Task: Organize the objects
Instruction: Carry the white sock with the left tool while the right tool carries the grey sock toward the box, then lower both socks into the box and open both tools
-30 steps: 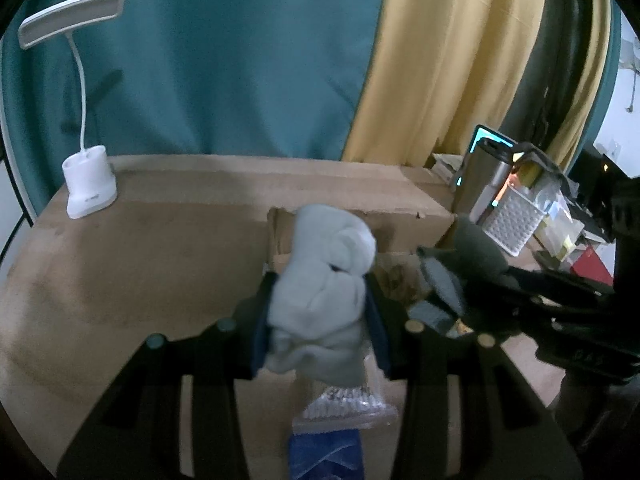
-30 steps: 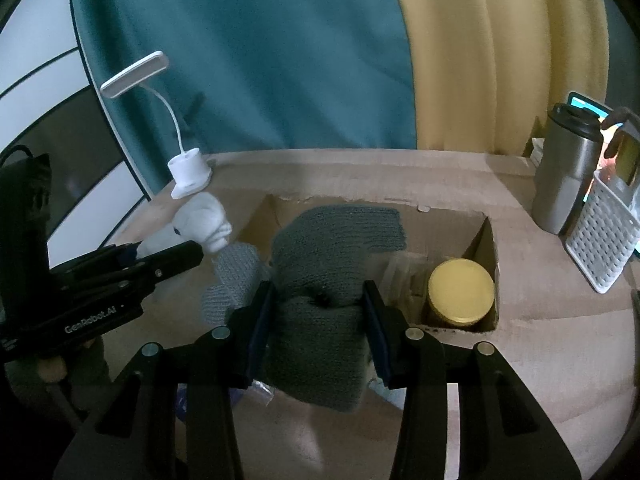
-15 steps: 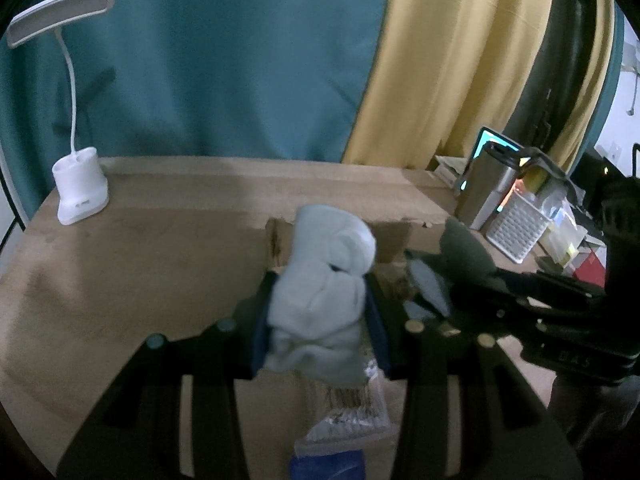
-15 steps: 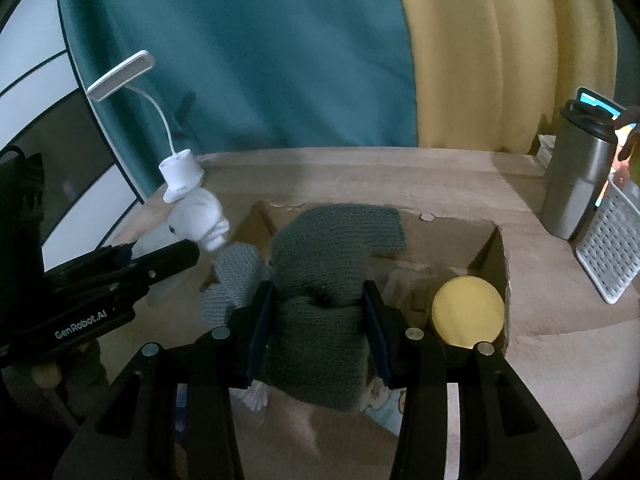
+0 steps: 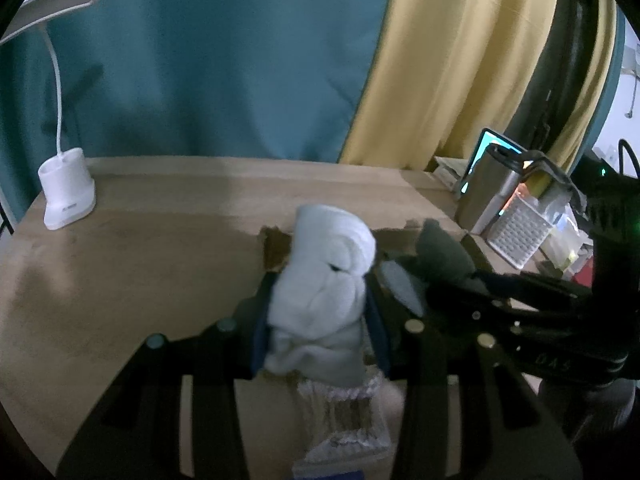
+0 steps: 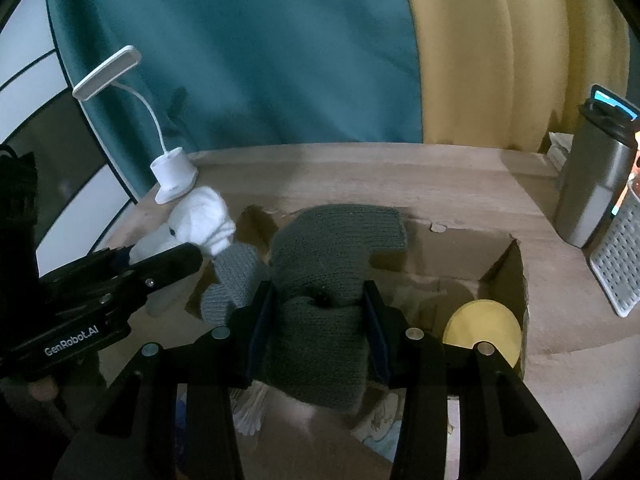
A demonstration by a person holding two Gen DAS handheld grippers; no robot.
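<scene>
Left tool (image 5: 318,320): I have it pinching a rolled white fabric sock bundle (image 5: 324,292), lifted clear of the wooden surface (image 5: 120,264) so it can travel.
Right tool (image 6: 318,320): it pinches a dark grey knitted glove (image 6: 324,280) at mid-body, cuff drooping forward.
Open brown cardboard box (image 6: 502,272): sits mid-surface, toward the right edge; both bundles hang at its near rim, I judge for dropping in.
Yellow round lid (image 6: 482,332): already in the box's right corner.
</scene>
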